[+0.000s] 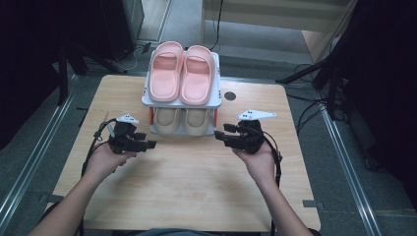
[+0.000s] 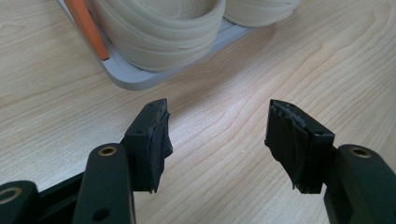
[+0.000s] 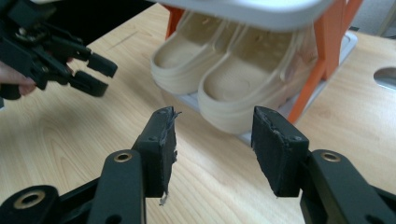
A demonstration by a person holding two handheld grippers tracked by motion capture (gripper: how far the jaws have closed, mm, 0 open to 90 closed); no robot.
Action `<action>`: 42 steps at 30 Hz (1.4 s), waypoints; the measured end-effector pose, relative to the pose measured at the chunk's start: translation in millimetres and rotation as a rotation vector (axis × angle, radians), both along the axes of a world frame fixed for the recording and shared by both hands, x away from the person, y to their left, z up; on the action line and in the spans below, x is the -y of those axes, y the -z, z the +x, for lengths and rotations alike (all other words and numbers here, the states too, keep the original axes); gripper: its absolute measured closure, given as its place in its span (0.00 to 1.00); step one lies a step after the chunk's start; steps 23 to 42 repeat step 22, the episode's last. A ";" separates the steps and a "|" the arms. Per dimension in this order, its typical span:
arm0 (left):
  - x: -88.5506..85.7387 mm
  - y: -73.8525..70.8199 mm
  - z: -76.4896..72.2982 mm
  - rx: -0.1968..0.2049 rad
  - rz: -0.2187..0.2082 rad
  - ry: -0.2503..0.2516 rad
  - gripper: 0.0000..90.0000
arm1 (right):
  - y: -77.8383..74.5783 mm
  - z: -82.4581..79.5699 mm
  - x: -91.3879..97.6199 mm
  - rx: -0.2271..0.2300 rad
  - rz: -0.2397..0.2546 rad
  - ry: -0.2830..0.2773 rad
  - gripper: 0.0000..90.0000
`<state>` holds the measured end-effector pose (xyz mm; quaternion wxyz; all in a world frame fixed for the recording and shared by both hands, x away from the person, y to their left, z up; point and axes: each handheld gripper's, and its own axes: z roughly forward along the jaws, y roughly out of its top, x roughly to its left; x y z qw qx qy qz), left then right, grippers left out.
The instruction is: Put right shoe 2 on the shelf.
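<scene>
Presently both claws, left claw (image 1: 147,144) and right claw (image 1: 220,138), stand open and empty, flanking the cream slippers (image 3: 233,88) ahead for a two-sided approach.

cream slippers (image 1: 183,121), a pair, sit side by side on the rack's (image 1: 146,96) lower shelf, heels facing outward.

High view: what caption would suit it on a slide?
Two open hand-held grippers, left and right, flank a two-tier rack of pink slippers above cream ones.
</scene>
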<state>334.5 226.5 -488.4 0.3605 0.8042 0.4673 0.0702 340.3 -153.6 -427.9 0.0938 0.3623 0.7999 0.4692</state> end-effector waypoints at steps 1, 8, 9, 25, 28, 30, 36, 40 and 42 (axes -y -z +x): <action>0.0 0.3 0.3 0.000 0.002 -0.001 0.44 | 3.9 -1.3 1.9 -0.002 0.005 0.002 0.56; 0.8 0.7 0.9 0.000 0.000 -0.002 0.44 | 22.9 -7.5 11.8 -0.006 -0.005 0.017 0.53; 1.1 0.8 1.0 -0.003 0.000 -0.003 0.44 | 25.2 -8.4 12.6 -0.007 -0.010 0.013 0.52; 8.0 5.6 1.8 -0.031 0.014 0.006 0.42 | 44.8 -8.7 3.9 -0.017 -0.053 -0.015 0.41; 8.0 5.6 1.8 -0.031 0.014 0.006 0.42 | 44.8 -8.7 3.9 -0.017 -0.053 -0.015 0.41; 8.0 5.6 1.8 -0.031 0.014 0.006 0.42 | 44.8 -8.7 3.9 -0.017 -0.053 -0.015 0.41; 8.0 5.6 1.8 -0.031 0.014 0.006 0.42 | 44.8 -8.7 3.9 -0.017 -0.053 -0.015 0.41; 8.0 5.6 1.8 -0.031 0.014 0.006 0.42 | 44.8 -8.7 3.9 -0.017 -0.053 -0.015 0.41; 8.0 5.6 1.8 -0.031 0.014 0.006 0.42 | 44.8 -8.7 3.9 -0.017 -0.053 -0.015 0.41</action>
